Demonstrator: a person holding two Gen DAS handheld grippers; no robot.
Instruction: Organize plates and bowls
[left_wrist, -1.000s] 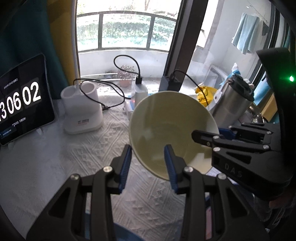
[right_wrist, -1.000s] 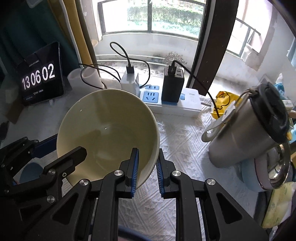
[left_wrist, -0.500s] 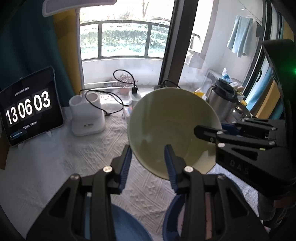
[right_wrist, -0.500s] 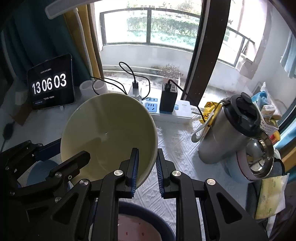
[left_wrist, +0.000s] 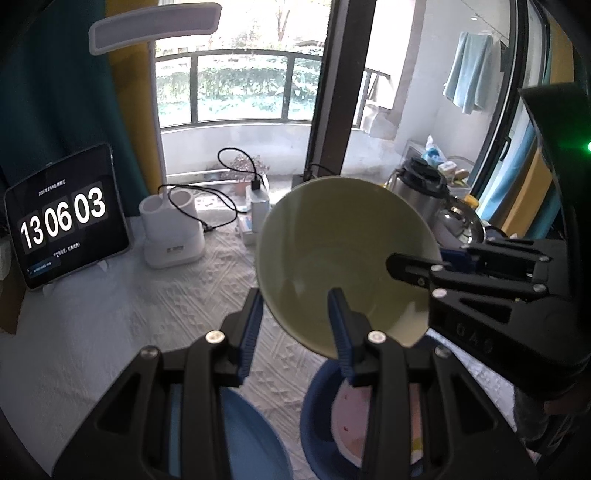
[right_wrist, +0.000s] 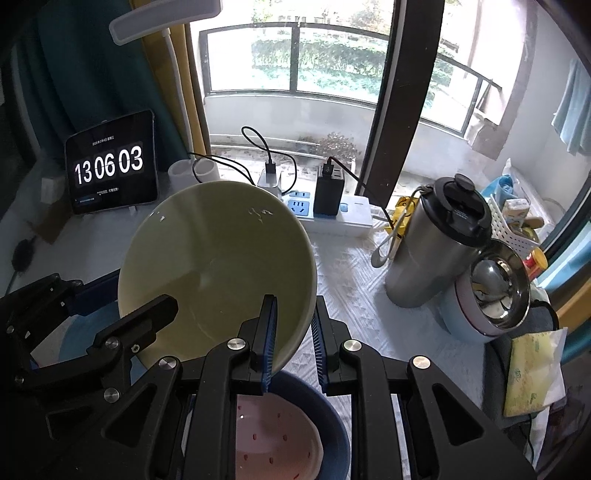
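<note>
Bowls and plate near the tabletop's front edge

A plate (right_wrist: 277, 439) is lying in a bowl (right_wrist: 332, 421); the tablet (right_wrist: 110, 162) is standing at the back left, the flask (right_wrist: 436, 243) at the right.

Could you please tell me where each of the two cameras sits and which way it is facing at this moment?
Left wrist: on the left gripper, looking forward and down at the pale green bowl, jaws straddling its rim; right gripper enters from the right.
Right wrist: on the right gripper, looking down at the same bowl, jaws shut on its rim; left gripper shows at left.
Shared: bowl, clock tablet, steel flask, window.
</note>
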